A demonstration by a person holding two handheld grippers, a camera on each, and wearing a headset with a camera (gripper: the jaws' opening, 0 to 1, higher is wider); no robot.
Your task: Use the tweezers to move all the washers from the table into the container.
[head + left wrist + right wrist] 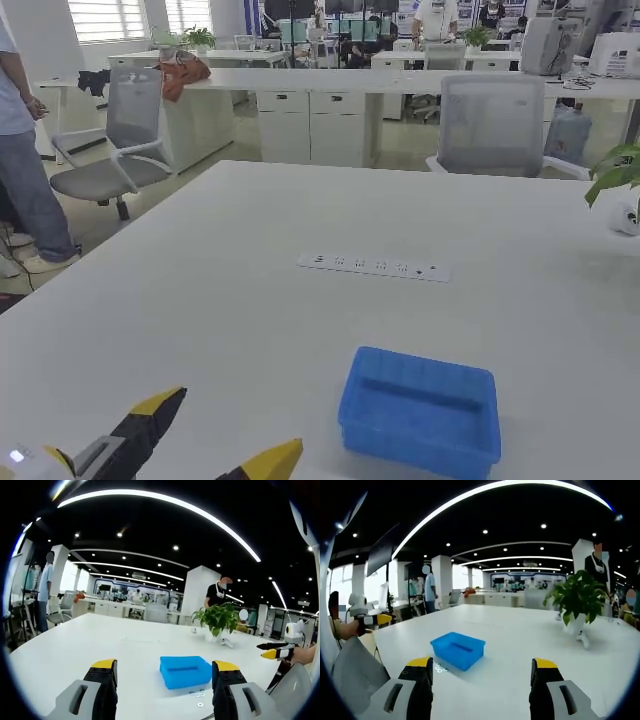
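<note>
Scanning the head view from the left: spotting a person (22,160) standing on the floor at the far edge, next to a grey office chair (118,150). Holding the left gripper (228,425) low at the bottom left, over the white table (200,300), yellow-tipped jaws spread wide and gripping nothing. Passing a power strip (373,266) lying flat near the table's middle. Reaching the blue container (420,415) to the right of that gripper, sitting upright on the table and well apart from the power strip. Ending at the green leaves of a plant (615,170) on the right edge.

Aiming the left gripper view straight at the blue container, framing it between the wide-open jaws. Finding the washers (197,695) as a few pale rings lying on the table just beside the container's near side, outside it. Catching the right gripper (274,651) further right, raised in the air above the table's edge.

Sweeping the right gripper view from the left: seeing the left gripper in a hand at the far edge, then the washers on the table just beside the container's near left corner, then the container itself left of centre. Holding the right gripper's own jaws far apart with nothing between them. Finishing on the potted plant standing on the table at the right.
</note>
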